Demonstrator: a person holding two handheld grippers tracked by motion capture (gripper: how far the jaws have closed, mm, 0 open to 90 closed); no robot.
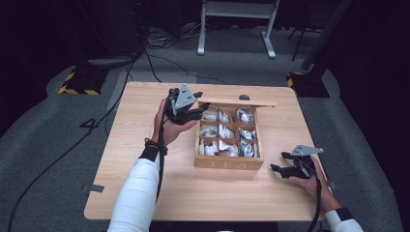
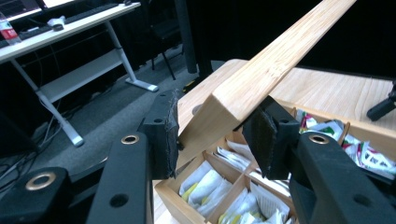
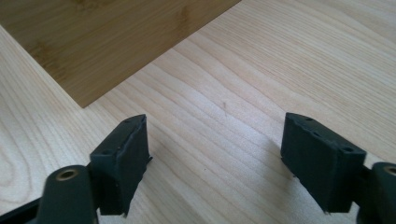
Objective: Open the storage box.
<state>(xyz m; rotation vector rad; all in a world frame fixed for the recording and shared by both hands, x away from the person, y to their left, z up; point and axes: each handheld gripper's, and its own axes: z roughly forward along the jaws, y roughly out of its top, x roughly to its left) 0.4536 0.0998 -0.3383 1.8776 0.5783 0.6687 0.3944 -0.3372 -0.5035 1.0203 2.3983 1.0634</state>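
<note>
Nearest to us in the high view, our right hand-held gripper rests low on the desk, just beside the front right corner of the tea box. Its jaws stand wide apart and hold nothing; in the right gripper view they frame bare desk wood, with a corner of the box's darker side ahead and apart from them.

The tea box sits near the middle of the desk, a little to the right. It is a wooden box with the word TEA on its front wall and nine compartments in three rows, each packed with tea bags in white wrappers with touches of yellow, green and red.

Farther on, our left hand-held gripper is at the far left corner of the box. We have its jaws on either side of the corner of the lid, and the pads look pressed against the wood, so the gripper appears closed on the lid. The lid is raised and stands along the far edge of the box, seen almost edge-on from above. In the left gripper view it runs up and away to the right, with the open compartments below it.

Beyond the desk lie grey floor, black cables and a white frame.
</note>
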